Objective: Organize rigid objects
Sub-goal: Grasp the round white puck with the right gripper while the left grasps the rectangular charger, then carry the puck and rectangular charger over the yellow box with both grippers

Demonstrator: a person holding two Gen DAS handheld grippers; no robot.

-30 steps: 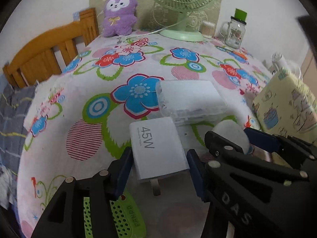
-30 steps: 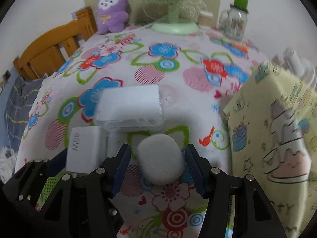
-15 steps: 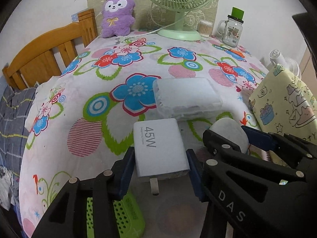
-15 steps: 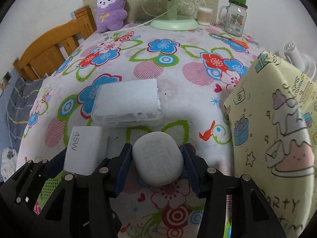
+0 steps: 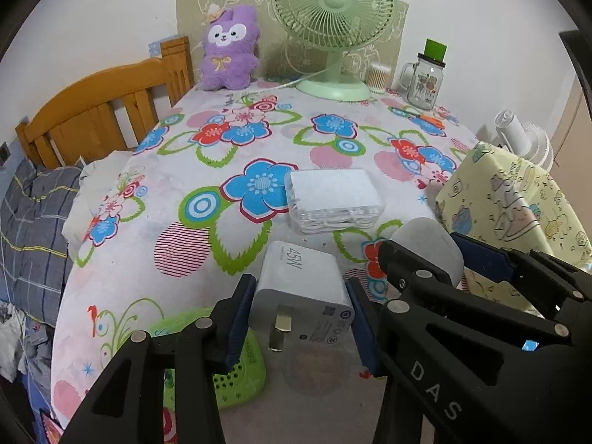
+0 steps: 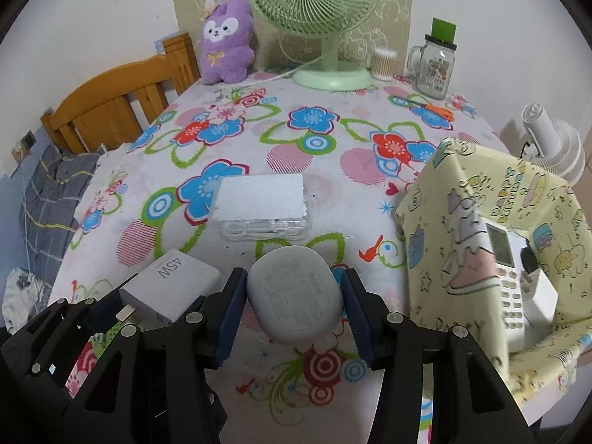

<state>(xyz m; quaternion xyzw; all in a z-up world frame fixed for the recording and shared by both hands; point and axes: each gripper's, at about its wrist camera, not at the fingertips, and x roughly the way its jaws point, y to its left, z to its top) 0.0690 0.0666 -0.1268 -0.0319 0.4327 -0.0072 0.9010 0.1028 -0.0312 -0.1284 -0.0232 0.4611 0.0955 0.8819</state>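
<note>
While the left gripper (image 5: 301,312) is clamping its blue fingers (image 5: 236,318), which have just been closing, on the white 45W charger (image 5: 301,285), the right gripper (image 6: 294,305) is pinching the rounded white case (image 6: 294,299) between its own fingers; both things are hanging just above the flowered tabletop (image 6: 296,140). Beyond them a clear lidded box (image 6: 261,209) is lying flat. Farther back, a green fan (image 5: 333,33) and a purple plush (image 5: 229,48) are standing against the wall.
</note>
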